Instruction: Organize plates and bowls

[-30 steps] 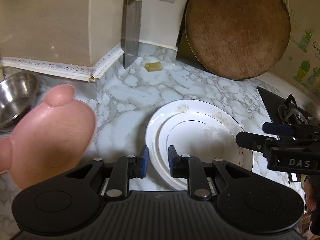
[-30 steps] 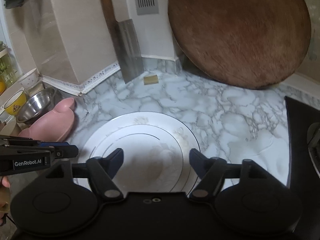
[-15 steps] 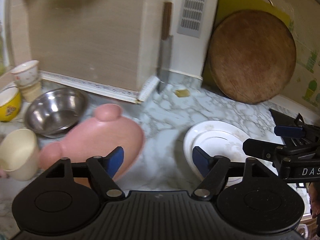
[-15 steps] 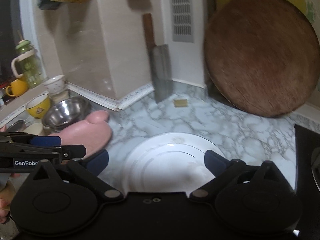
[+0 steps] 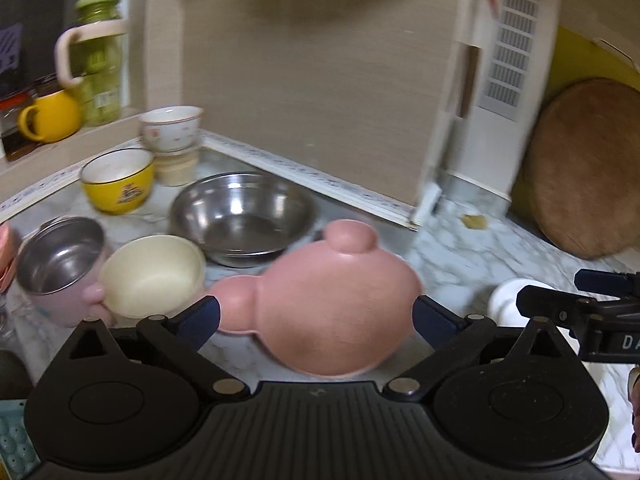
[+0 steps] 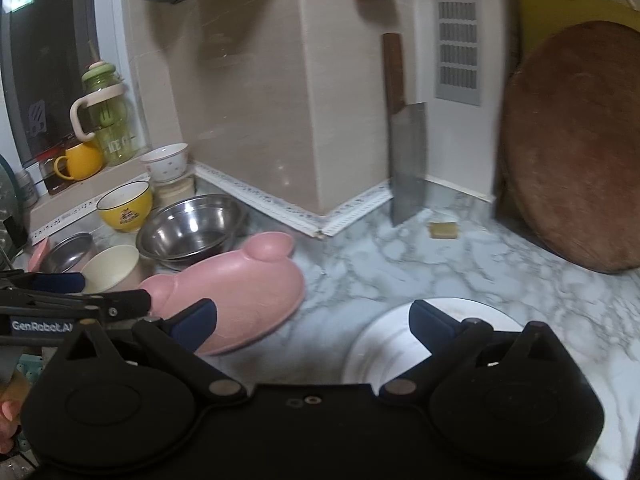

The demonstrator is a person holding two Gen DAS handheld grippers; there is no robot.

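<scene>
On the marble counter (image 6: 460, 264), we are spreading the left gripper (image 5: 316, 314) wider over the pink dish (image 5: 336, 304); the right gripper (image 6: 312, 320), released and empty, is hovering beside the white plates (image 6: 384, 344), ready for sorting.

A grey-veined white marble counter (image 6: 420, 264) meets a beige tiled wall corner (image 6: 256, 92) with a patterned white edge strip (image 6: 280, 210), a white slatted vent panel (image 6: 458, 36) and a dark window (image 6: 44, 56) at left.

"GenRobot.AI" on left tongs (image 6: 60, 284)
</scene>
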